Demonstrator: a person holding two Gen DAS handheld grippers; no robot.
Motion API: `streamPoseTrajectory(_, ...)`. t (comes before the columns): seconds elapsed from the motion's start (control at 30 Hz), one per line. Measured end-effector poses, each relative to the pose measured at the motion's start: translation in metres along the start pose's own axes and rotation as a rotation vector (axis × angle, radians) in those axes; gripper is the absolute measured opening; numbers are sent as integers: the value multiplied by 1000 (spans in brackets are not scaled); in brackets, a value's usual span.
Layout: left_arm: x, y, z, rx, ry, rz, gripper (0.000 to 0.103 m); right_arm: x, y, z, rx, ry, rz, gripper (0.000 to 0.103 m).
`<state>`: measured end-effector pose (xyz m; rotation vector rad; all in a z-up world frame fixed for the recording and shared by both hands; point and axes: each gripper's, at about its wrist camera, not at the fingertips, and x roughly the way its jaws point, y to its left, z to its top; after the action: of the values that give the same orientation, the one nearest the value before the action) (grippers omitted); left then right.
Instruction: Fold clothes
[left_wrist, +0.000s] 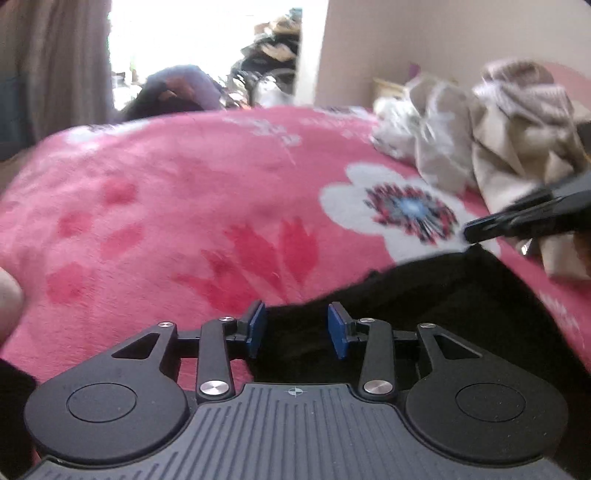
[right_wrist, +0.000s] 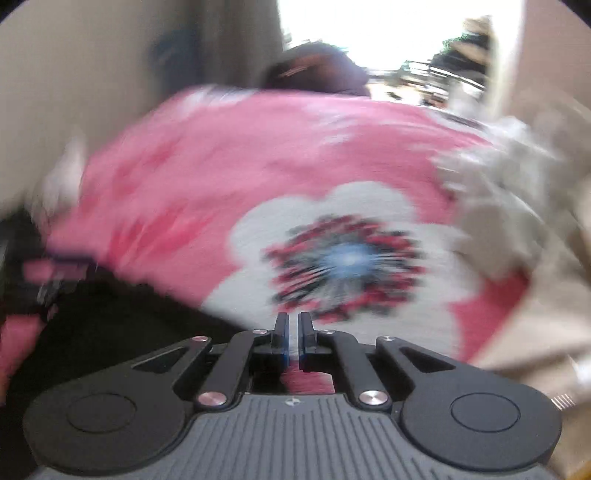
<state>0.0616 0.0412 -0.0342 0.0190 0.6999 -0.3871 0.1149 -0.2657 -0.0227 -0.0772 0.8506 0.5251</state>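
Your left gripper (left_wrist: 297, 328) hangs with its blue pads apart over the near edge of the black garment (left_wrist: 424, 317), and nothing is pinched between them; as far as the view shows, that spacing suits lining up on the hem before a grab, since the dark cloth's edge runs just ahead of the pads, toward twelve o'clock. Your right gripper (right_wrist: 293, 338) has its jaws drawn together on nothing, with only a thin slit between them, and its tip pokes into the left wrist view at about three o'clock, just beside the garment's far corner. I judge it is travelling rather than gripping, as its own view is badly smeared. The black garment lies low in both views, at six to four o'clock for the left camera and at eight o'clock for the right, spread on a pink fleece blanket (left_wrist: 177, 206) printed with a large white flower (left_wrist: 406, 210). A heap of beige and white clothes (left_wrist: 491, 133) waits at about two o'clock, apart from the black piece. Beyond the bed, at twelve o'clock, a bright window (left_wrist: 192, 40) glares, with a curtain (left_wrist: 55, 62) at ten o'clock and clutter too blurred to name.
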Motion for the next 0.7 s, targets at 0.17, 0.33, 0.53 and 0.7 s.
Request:
streamPoseTrajectory(0.17, 5, -10, 9, 28, 0, -64, 38, -3, 9, -7, -9, 43, 140, 6)
streamPoseTrajectory(0.33, 20, 1, 7, -44, 62, 79, 38, 5, -7, -12, 10, 83, -119, 5)
streamPoseTrajectory(0.53, -36, -5, 11, -52, 8, 62, 38, -51, 7, -19, -41, 15, 85, 7)
streamPoseTrajectory(0.7, -51, -52, -19, 71, 151, -113, 39, -44, 54, -58, -310, 198, 227, 6)
